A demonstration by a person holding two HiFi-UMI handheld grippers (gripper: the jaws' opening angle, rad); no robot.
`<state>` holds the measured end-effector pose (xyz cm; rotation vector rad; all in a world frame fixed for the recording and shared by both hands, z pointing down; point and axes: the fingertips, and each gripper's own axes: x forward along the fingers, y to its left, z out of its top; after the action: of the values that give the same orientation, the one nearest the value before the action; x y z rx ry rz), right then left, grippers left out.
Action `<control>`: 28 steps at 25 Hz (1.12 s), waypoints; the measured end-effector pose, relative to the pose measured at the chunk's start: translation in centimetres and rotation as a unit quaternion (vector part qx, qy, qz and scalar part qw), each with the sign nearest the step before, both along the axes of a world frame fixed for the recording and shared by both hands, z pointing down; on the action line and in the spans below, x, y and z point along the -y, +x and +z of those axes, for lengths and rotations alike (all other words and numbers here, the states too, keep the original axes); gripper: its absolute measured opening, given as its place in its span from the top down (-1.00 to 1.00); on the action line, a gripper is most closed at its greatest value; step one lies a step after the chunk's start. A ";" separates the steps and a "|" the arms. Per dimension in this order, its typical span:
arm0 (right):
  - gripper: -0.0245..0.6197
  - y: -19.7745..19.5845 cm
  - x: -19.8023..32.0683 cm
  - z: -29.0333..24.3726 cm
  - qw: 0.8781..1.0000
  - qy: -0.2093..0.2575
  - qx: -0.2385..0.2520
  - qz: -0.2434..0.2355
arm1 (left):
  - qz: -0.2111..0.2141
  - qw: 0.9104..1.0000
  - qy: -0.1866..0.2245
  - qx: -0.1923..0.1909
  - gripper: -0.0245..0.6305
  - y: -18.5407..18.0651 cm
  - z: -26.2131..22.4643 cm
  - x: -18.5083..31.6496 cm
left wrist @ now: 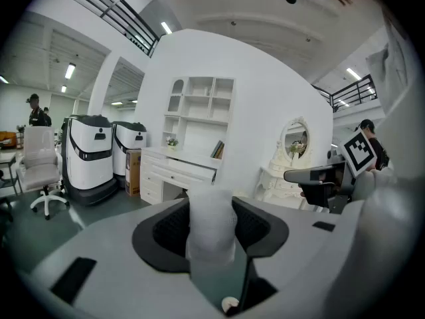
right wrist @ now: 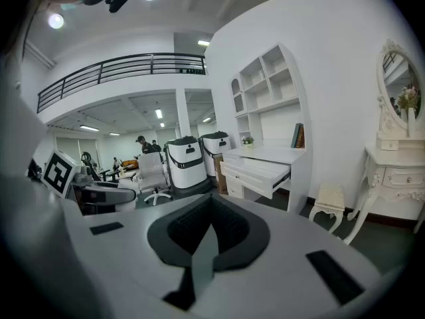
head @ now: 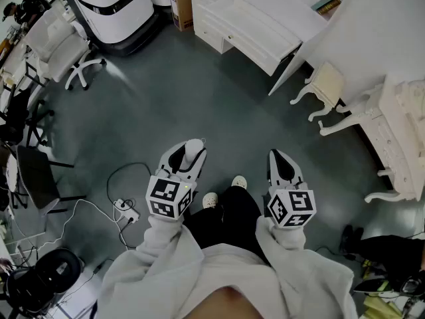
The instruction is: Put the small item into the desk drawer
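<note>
The left gripper (head: 186, 157), lower centre of the head view, is clamped on the small white padded roll (left wrist: 211, 226). The right gripper (head: 284, 161) is closed and empty. The white desk's pulled-out drawer (head: 259, 26) lies well apart, upper centre. Judgement: item in hand; carry and deposit remain.

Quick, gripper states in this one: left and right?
Left hand-held gripper: closed on a small white wrapped item.
Right hand-held gripper: closed, empty.
</note>
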<state>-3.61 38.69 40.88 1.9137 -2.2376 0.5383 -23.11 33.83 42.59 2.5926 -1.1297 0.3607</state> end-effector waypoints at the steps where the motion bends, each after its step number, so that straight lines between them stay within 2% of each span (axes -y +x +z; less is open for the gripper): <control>1: 0.83 0.0 -0.7 -0.2 1.000 0.001 0.000 -0.001 | 0.002 1.000 0.004 0.001 0.33 0.1 -0.3 -0.6; 7: 0.83 -0.1 -3.0 -1.6 1.000 0.008 -0.021 0.000 | -0.002 1.000 0.021 -0.005 0.33 0.4 -2.3 -3.0; 14: 0.82 0.1 -4.4 -1.9 1.000 0.002 -0.009 0.013 | 0.009 0.999 0.019 -0.034 0.33 0.7 -3.5 -4.8; 22: 0.82 -2.4 -3.0 -3.0 0.999 0.030 -0.014 0.010 | 0.005 0.999 0.014 -0.051 0.33 -1.8 -3.5 -4.0; 28: 0.82 -3.9 -2.9 -2.6 1.000 0.027 -0.004 0.008 | 0.004 0.998 0.014 -0.059 0.33 -2.8 -3.4 -3.8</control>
<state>-7.49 41.58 38.28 1.9572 -2.2563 0.4774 -25.95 37.68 39.19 2.6041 -1.0927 0.1923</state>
